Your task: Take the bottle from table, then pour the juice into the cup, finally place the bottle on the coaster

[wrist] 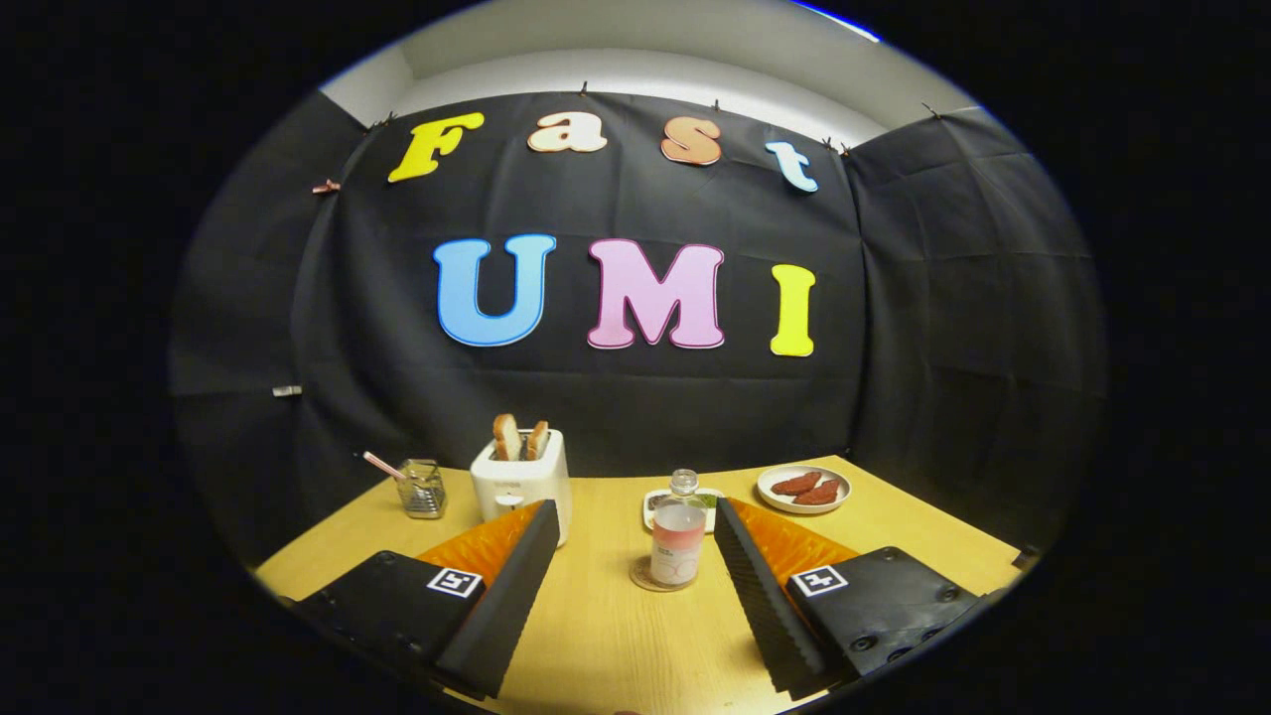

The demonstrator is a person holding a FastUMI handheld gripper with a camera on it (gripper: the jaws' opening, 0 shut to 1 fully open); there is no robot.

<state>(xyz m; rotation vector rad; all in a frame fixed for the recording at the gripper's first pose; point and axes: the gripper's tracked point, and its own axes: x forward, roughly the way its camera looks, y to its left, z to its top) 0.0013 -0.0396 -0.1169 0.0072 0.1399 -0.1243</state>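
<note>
**Tongs spread, bottle standing on coaster**

Nearest the camera are the two black fingers (pixel 516 586) of the tongs (pixel 634 516), ribbed on their inner faces and backed with orange, each body carrying a square marker. They stand wide apart and pinch nothing; bare wooden worktop (pixel 616 636) lies between them.

Just ahead of the fingertips, in the gap between them and a little toward the right finger, the bottle (pixel 678 536) stands upright. It is clear with a pale pink label, and its neck is see-through; whether a cap sits on it I cannot tell. It rests on a round coaster (pixel 645 578), whose rim shows at its base. Neither finger touches the bottle.

Directly behind the bottle lies a small white tray (pixel 655 504), partly hidden by it. Beyond the left finger stands a white toaster (pixel 519 482) with two slices of bread poking out of the top. Further left is a glass cup (pixel 422 489) with a pink straw leaning out. Beyond the right finger, near the wall, a white plate (pixel 804 489) holds two reddish-brown pieces of food.
</note>
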